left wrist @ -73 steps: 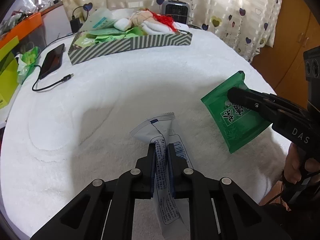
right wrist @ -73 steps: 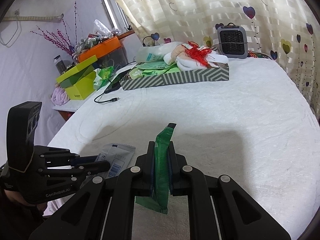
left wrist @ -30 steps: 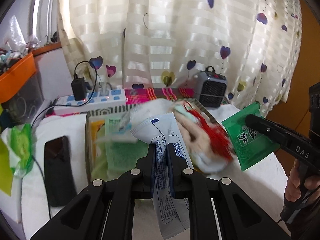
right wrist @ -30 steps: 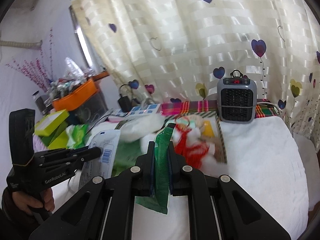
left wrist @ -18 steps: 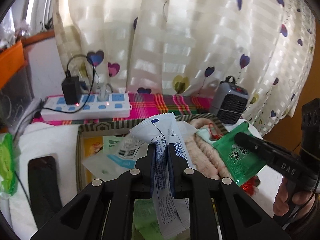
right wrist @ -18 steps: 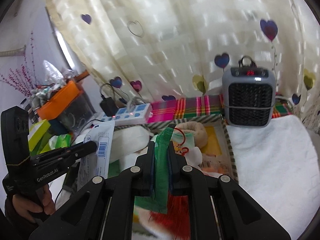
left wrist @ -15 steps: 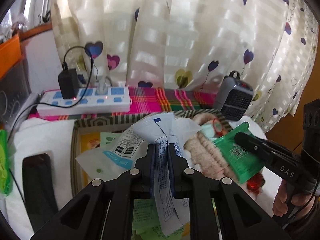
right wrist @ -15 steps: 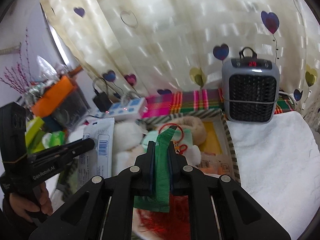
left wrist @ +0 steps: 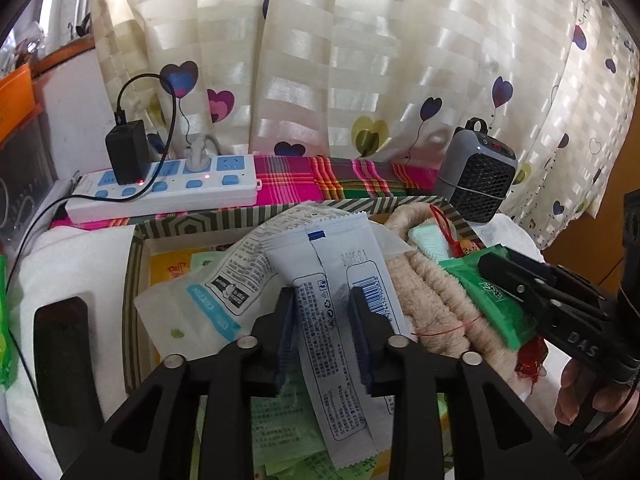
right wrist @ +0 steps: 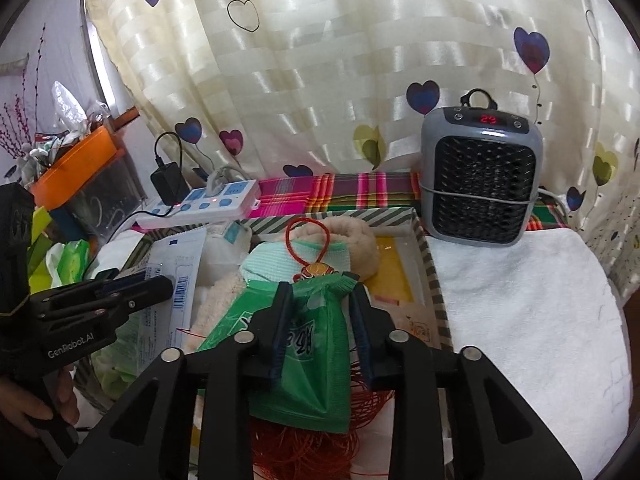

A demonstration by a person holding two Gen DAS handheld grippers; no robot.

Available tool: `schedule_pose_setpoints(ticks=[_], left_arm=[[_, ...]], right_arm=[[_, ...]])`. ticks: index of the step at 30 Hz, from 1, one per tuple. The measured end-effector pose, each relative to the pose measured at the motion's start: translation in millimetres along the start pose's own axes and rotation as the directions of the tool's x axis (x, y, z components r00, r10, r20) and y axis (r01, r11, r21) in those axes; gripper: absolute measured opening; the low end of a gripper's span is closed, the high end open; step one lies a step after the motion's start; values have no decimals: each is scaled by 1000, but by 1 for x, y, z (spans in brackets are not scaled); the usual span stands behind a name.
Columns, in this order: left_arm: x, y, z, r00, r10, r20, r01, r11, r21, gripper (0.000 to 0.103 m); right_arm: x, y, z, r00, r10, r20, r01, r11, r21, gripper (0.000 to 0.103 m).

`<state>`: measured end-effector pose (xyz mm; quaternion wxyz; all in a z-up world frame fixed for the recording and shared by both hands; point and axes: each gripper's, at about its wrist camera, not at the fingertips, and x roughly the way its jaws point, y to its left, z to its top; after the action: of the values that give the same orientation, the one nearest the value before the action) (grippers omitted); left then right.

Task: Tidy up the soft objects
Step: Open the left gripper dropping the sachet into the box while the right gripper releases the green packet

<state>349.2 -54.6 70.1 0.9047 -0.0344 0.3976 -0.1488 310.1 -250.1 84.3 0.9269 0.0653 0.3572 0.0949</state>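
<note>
The white packet (left wrist: 328,300) lay between the left gripper (left wrist: 325,320) fingers, which had just been opening and stood apart from it, over the striped box (left wrist: 132,280). The green packet (right wrist: 316,344) lay likewise between the right gripper (right wrist: 320,328) fingers, newly parted. Half a second before, both packets were clamped upright; they had since sagged onto the box's heaped contents.

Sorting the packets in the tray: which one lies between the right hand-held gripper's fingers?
The green packet, lying between the right hand-held gripper; its jaws have just opened. The white barcode packet sits at the left hand-held gripper.
</note>
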Motion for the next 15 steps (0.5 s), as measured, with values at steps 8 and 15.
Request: schedule_pose_setpoints(ticks=[8, 15], left_arm=[[-26, -12, -14, 999, 29, 21, -29, 999, -18, 47], [-66, -32, -34, 991, 117, 63, -118, 993, 15, 56]], right_arm=[[-27, 8, -1, 999, -5, 40, 6, 1000, -11, 61], [-60, 28, -16, 997, -42, 67, 46, 997, -57, 61]])
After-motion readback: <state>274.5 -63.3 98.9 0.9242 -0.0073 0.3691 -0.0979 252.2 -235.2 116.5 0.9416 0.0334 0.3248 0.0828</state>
